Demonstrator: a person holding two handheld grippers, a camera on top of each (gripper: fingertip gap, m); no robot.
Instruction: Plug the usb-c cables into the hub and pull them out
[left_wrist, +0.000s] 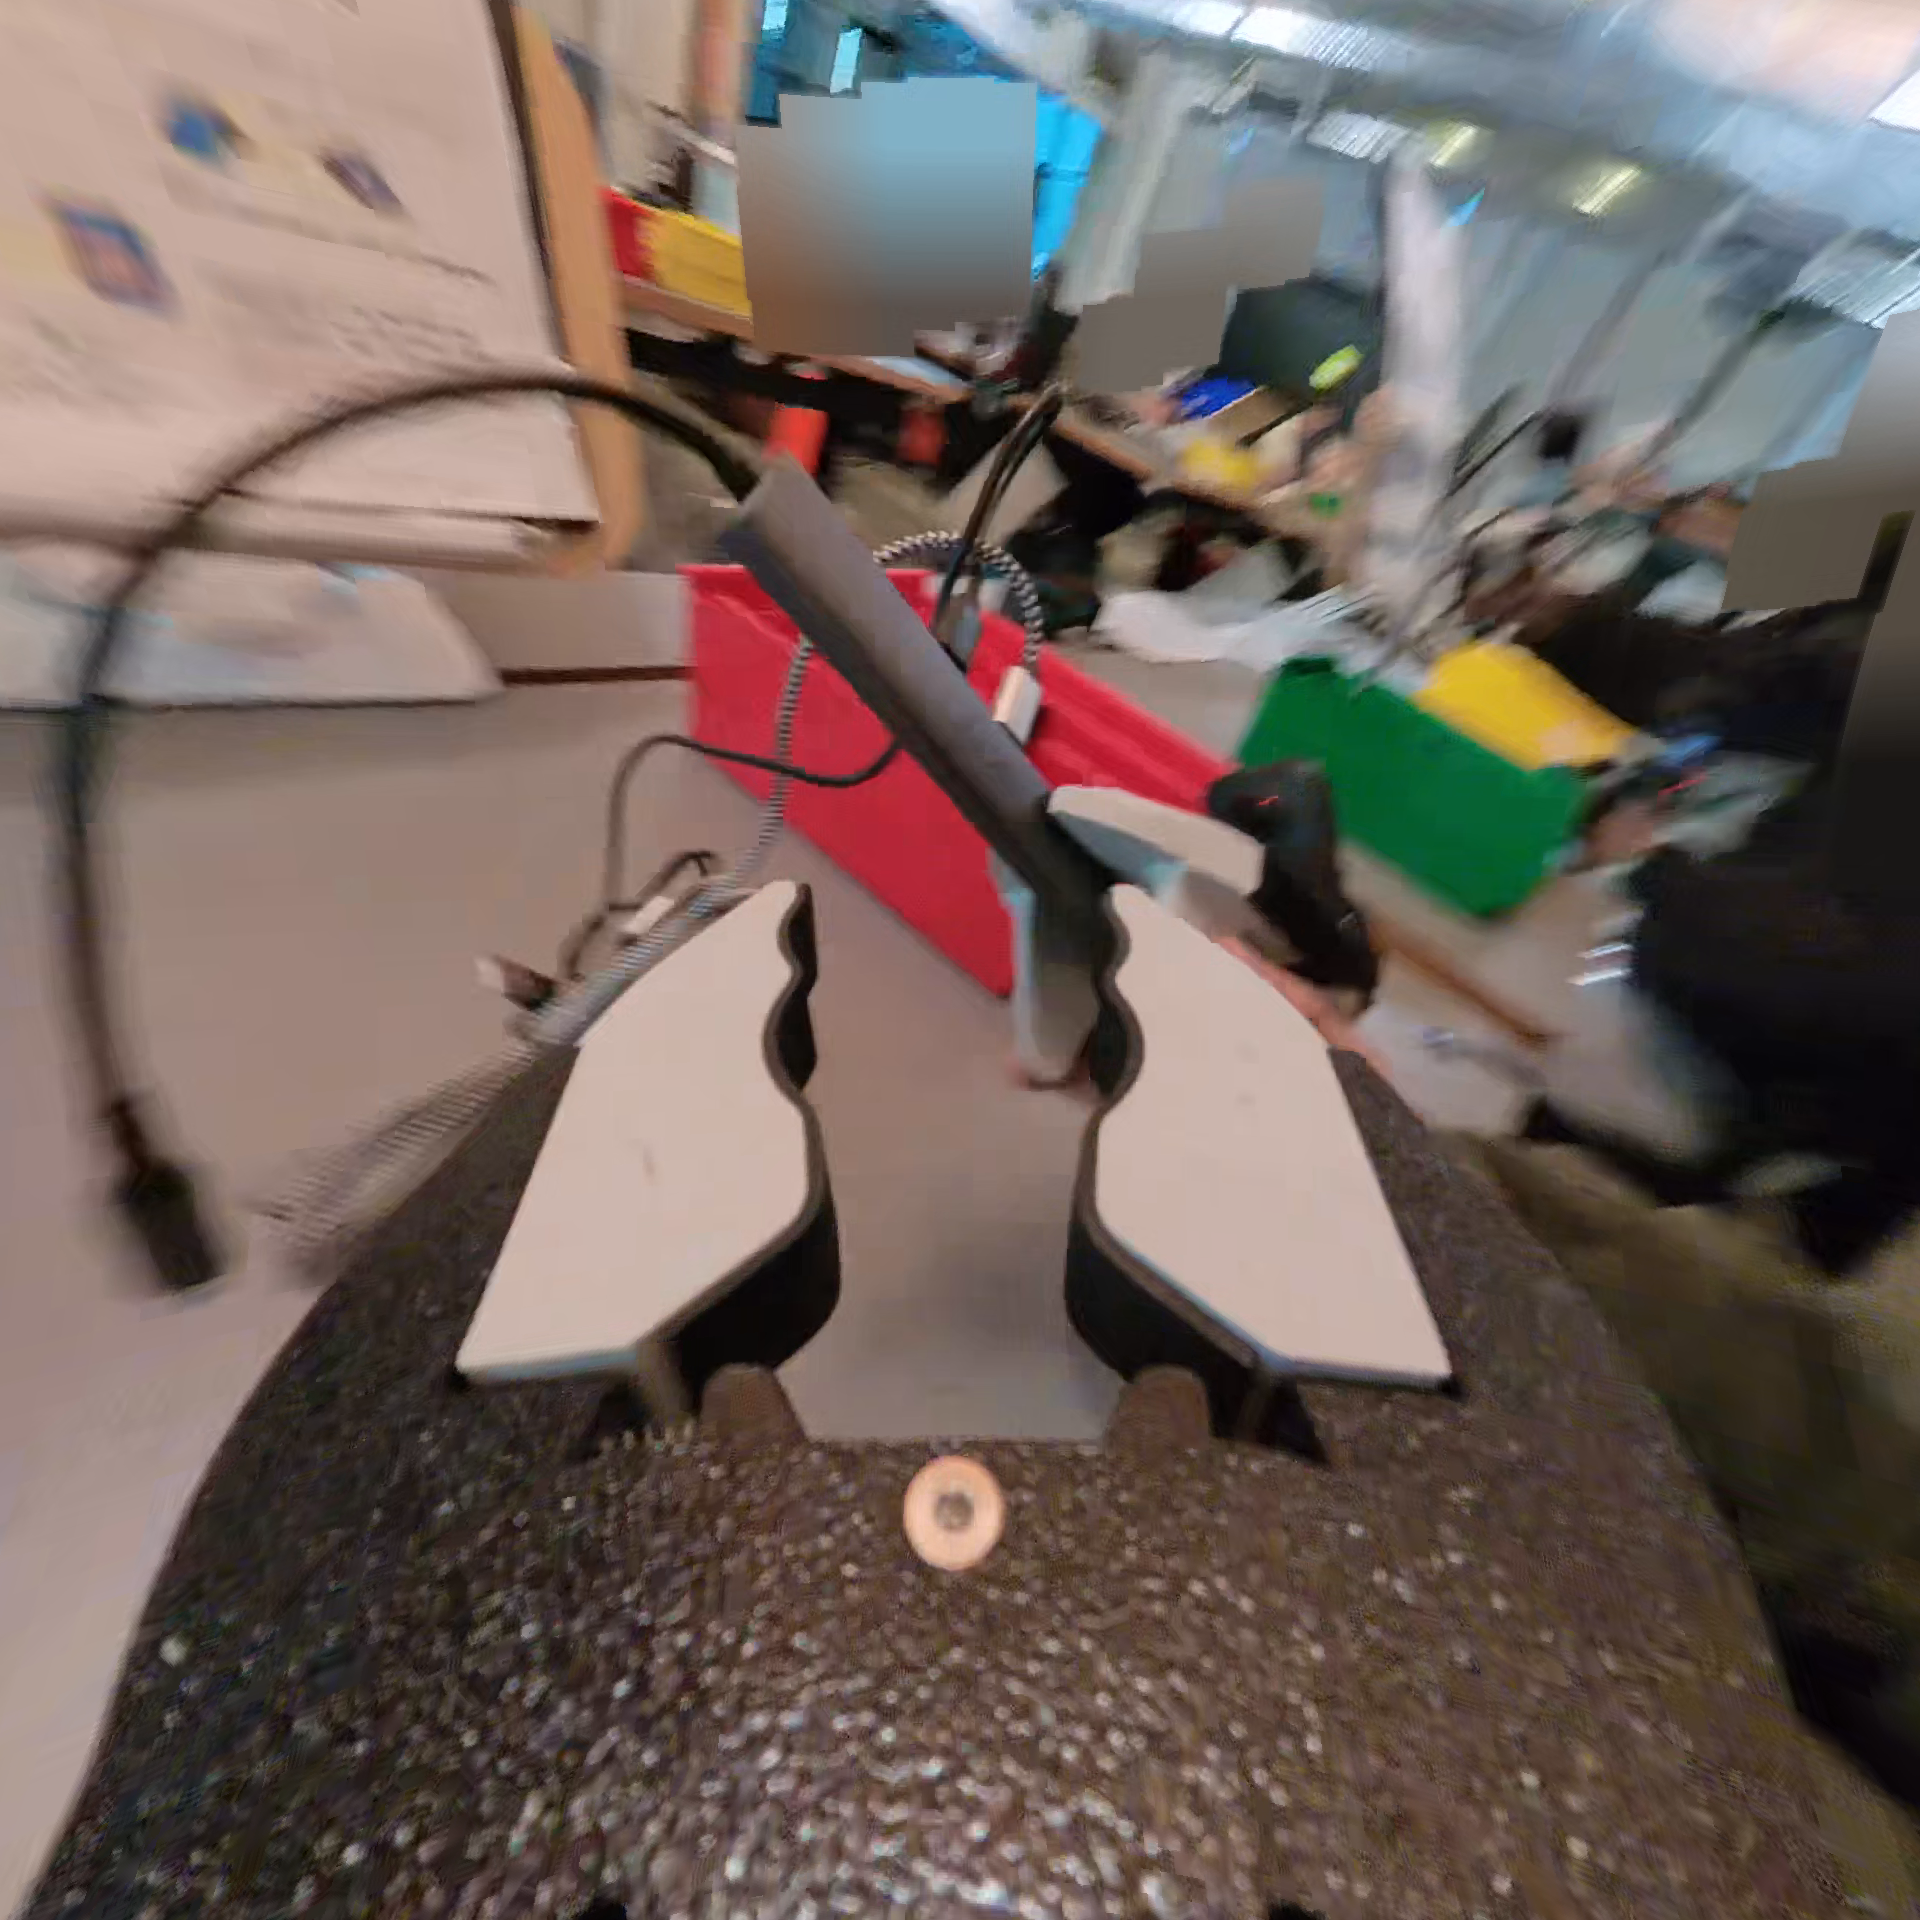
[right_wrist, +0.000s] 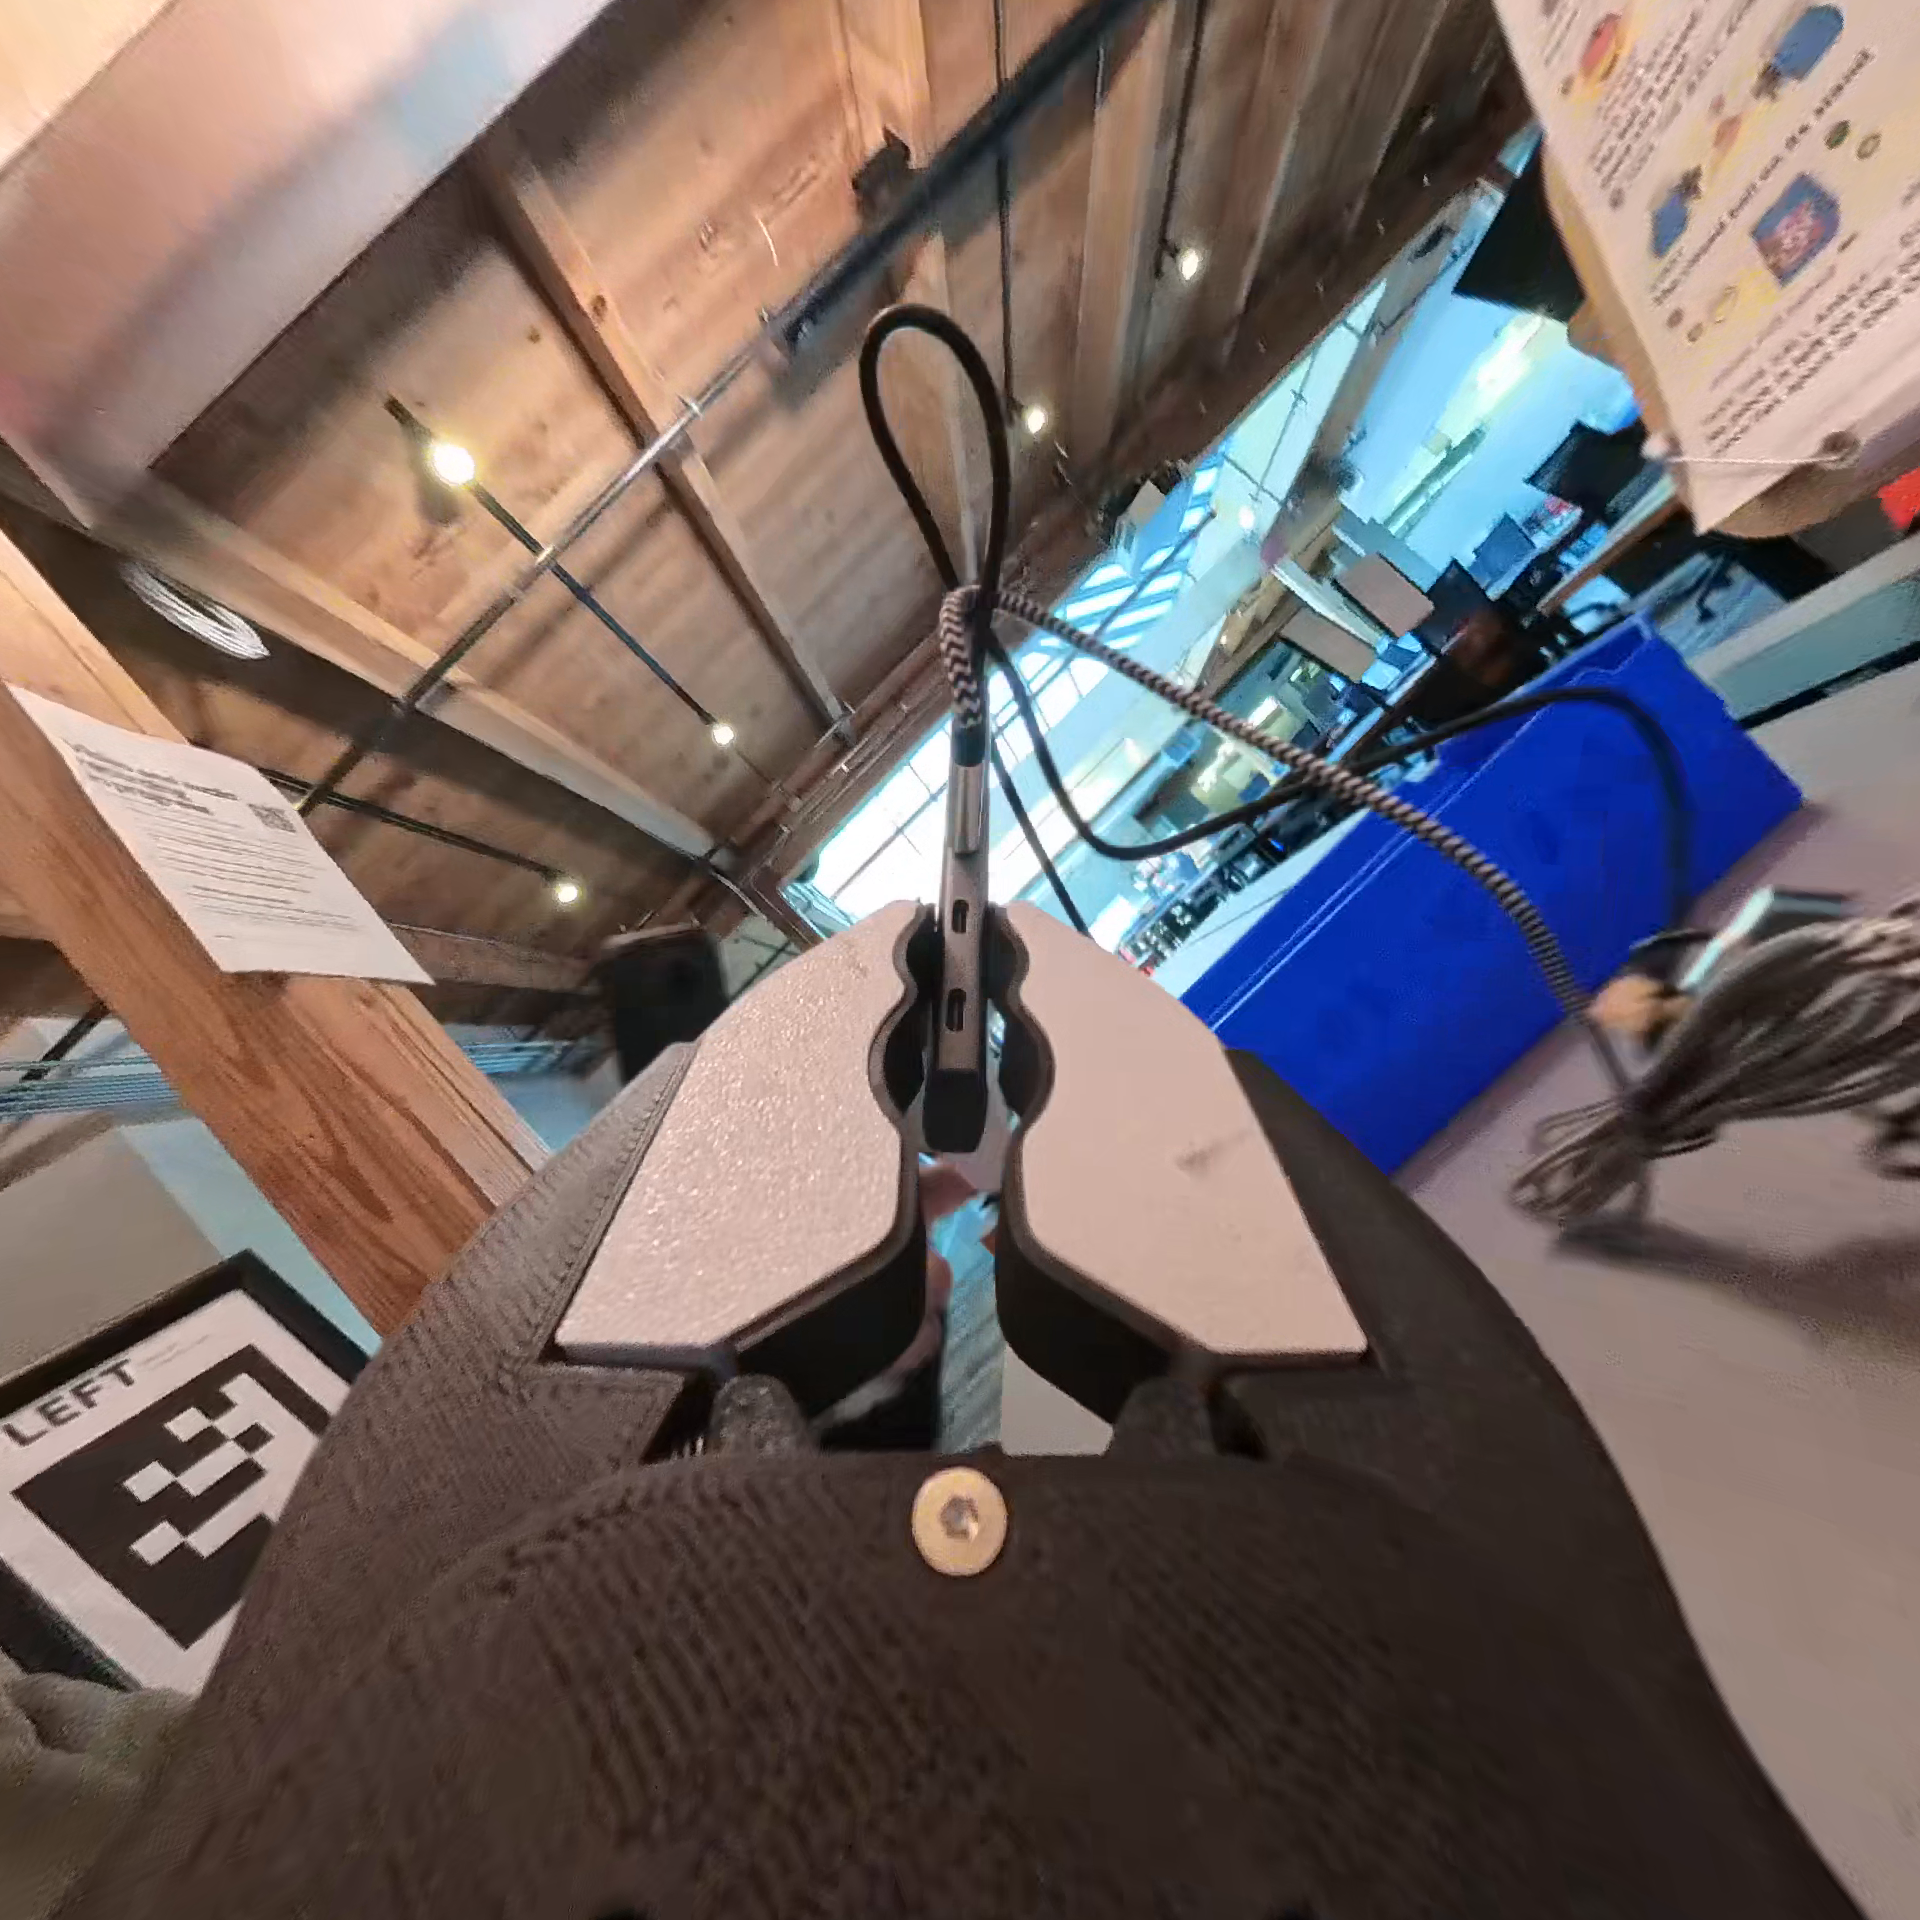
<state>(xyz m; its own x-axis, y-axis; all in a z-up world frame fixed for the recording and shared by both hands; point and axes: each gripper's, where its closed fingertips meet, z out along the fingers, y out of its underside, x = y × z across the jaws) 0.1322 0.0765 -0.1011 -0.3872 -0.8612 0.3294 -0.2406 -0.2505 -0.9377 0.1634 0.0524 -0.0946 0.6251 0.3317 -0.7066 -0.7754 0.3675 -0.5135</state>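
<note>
The dark grey usb-c hub (left_wrist: 904, 665) is held tilted in the air above the grey table (left_wrist: 312, 883). My right gripper (right_wrist: 961, 914) is shut on the hub's lower end (right_wrist: 958, 1039); it also shows in the left wrist view (left_wrist: 1091, 894). A braided cable with a silver plug (left_wrist: 1013, 701) and a dark cable (left_wrist: 961, 613) are plugged into the hub's side. Two empty ports (right_wrist: 961, 1003) face the right wrist camera. The hub's own black lead (left_wrist: 312, 436) arcs left to a hanging plug (left_wrist: 166, 1216). My left gripper (left_wrist: 956, 914) is open and empty, just below the hub.
A red bin (left_wrist: 883, 821) and a green bin (left_wrist: 1403, 790) stand behind the hub. A blue bin (right_wrist: 1455, 935) and a bundle of braided cable (right_wrist: 1714, 1070) sit on the table at right. A cardboard box with a poster (left_wrist: 260, 312) stands at the left. The tips of one gripper are about 5 cm away from the tips of the other.
</note>
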